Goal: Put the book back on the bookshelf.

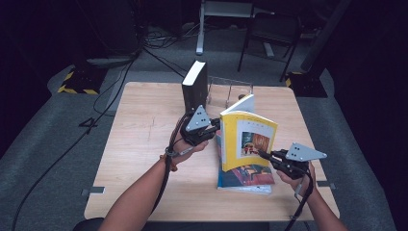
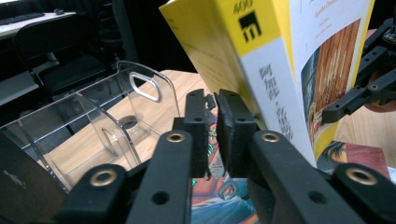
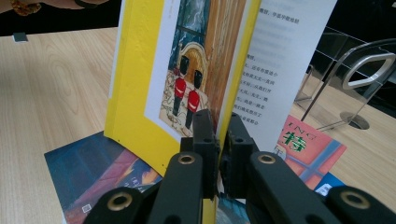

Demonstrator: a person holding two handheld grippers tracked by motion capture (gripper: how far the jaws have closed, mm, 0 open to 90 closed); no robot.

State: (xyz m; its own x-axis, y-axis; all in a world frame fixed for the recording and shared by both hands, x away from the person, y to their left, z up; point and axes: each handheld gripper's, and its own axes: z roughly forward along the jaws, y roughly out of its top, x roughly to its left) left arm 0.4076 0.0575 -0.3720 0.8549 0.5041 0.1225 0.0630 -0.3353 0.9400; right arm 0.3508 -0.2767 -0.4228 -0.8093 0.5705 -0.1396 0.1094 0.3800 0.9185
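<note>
yellow book (image 1: 248,139) upright mid-worktop (image 1: 144,144), standing on flat books (image 1: 243,180). right claw (image 1: 263,155) clamped on its front cover edge. left claw (image 1: 217,126) at spine, narrow gap, gripping nothing visible. clear rack (image 1: 230,91) and black book (image 1: 195,86) at far side.

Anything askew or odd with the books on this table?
Yes. The yellow book stands tilted on top of the flat book, held up by its front cover alone: the right tool pinches that cover, so it peels away from the pages. The left tool sits by the spine, jaws slightly apart.
</note>
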